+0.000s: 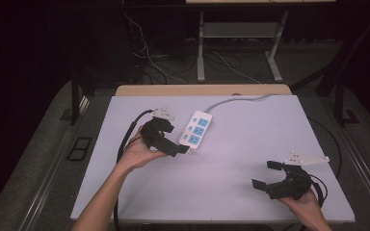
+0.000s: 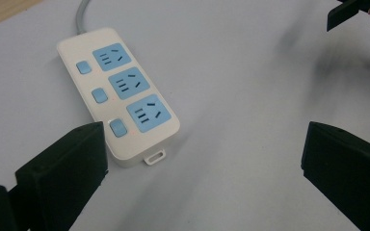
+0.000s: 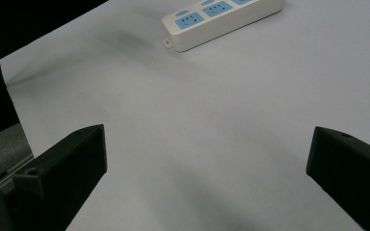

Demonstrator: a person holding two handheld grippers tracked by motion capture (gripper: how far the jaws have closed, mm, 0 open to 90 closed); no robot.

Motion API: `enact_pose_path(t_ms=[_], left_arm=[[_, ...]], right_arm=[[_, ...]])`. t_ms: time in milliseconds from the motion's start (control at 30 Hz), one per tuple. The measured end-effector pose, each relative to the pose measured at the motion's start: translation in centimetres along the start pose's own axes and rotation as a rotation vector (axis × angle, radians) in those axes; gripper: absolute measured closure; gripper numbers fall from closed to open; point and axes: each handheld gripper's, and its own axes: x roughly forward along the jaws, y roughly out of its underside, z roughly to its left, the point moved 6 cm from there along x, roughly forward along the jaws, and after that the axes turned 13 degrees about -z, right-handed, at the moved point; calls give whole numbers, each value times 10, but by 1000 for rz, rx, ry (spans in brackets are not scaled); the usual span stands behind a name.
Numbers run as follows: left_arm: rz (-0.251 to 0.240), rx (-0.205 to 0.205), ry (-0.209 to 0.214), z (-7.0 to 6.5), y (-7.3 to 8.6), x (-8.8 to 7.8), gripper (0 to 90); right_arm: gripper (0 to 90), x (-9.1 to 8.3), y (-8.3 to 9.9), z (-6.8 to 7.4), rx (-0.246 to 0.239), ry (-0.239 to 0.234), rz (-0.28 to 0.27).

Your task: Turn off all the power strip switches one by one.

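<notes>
A white power strip (image 1: 197,128) with three blue sockets and three blue switches lies left of centre on the pale table (image 1: 250,144). Its grey cable (image 1: 236,100) runs off the far edge. My left gripper (image 1: 176,139) is open, just left of the strip's near end and not touching it. In the left gripper view the strip (image 2: 120,96) lies ahead of the wide-spread jaws (image 2: 204,163), close to the left one. My right gripper (image 1: 267,174) is open and empty near the front right corner. In the right gripper view the strip (image 3: 221,17) is far ahead of the gripper (image 3: 207,168).
A wooden strip (image 1: 202,90) borders the table's far edge. Beyond it a desk frame (image 1: 201,53) and loose cables (image 1: 149,57) stand on the dark floor. A jaw of the right gripper (image 2: 347,12) shows at the top right of the left gripper view.
</notes>
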Motion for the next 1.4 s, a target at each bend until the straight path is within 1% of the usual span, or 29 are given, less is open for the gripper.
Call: enact_pose_path(t_ms=[300,600,733,767,867,900,933,1000,1100,1267,1300,1333,1400], left_arm=[[20,13,8,9,-6,9,26],[39,19,-3,24,-11,15,95],[46,22,-3,28,-15,18,154],[49,22,-5,30,-16,18,154],[54,22,-7,34,-19,21,193],[55,22,-5,35,-19,22,221],[58,22,-6,36,-19,23,221],[67,24,-10,39,-19,26,251],[63,19,-13,44,-18,28,325],[67,15,-19,50,-14,33,412],[67,13,-18,51,-13,34,450],[66,11,-17,51,-13,35,450],[65,10,-24,53,-11,38,483]], right_arm=[[3,0,0,0,-4,-2,1],[3,1,1,0,-5,-2,5],[3,0,1,1,-6,-5,4],[3,0,1,1,-6,-5,4],[3,0,0,1,-5,-5,4],[3,0,0,1,-5,-6,3],[3,0,0,1,-5,-6,3],[3,0,0,1,-5,-6,3],[3,0,0,1,-7,-13,-1],[3,-1,0,2,-9,-15,-2],[3,0,0,2,-8,-15,-1],[3,0,0,2,-8,-15,-1],[3,0,0,2,-9,-15,-1]])
